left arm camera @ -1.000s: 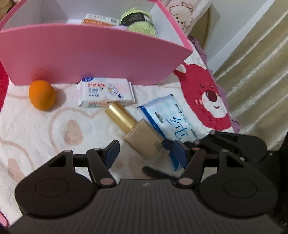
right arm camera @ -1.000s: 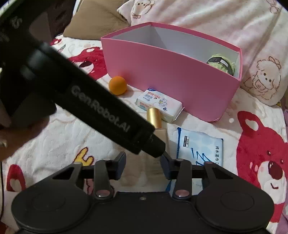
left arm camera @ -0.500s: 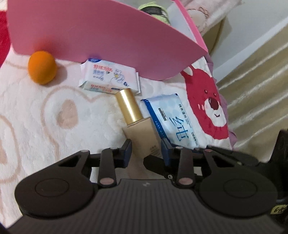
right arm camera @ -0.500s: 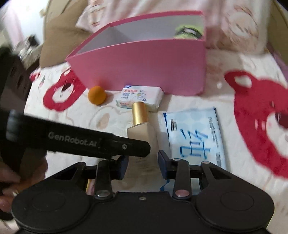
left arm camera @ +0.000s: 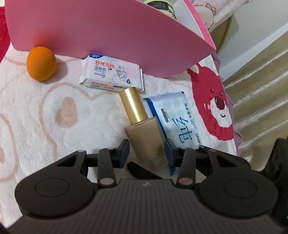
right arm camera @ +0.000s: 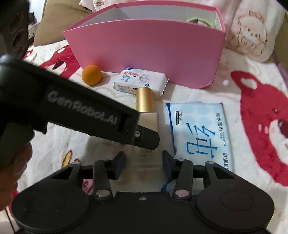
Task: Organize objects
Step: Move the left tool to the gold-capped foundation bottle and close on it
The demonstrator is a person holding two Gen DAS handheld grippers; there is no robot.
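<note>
A beige bottle with a gold cap (left arm camera: 144, 129) lies on the blanket, cap pointing toward the pink box (left arm camera: 108, 36). My left gripper (left arm camera: 146, 154) is open with its fingers on either side of the bottle's base. My right gripper (right arm camera: 143, 162) is also open around the same bottle (right arm camera: 146, 117) from behind, and the left gripper's body (right arm camera: 72, 111) crosses its view. A blue wet-wipe pack (left arm camera: 178, 122) lies just right of the bottle. A white tissue pack (left arm camera: 111, 75) and an orange ball (left arm camera: 41, 66) lie against the box front.
The pink box (right arm camera: 147, 54) stands at the back with a green item (left arm camera: 160, 5) inside its right end. The blanket (left arm camera: 54, 117) has red bear prints. A pillow (right arm camera: 252, 36) lies behind on the right, and the bed edge and curtain (left arm camera: 261, 90) are to the right.
Both grippers have dropped closer to the bottle. The left gripper's fingers closed in from wide to bracket the bottle's base. The right view swung round to face the box squarely.
</note>
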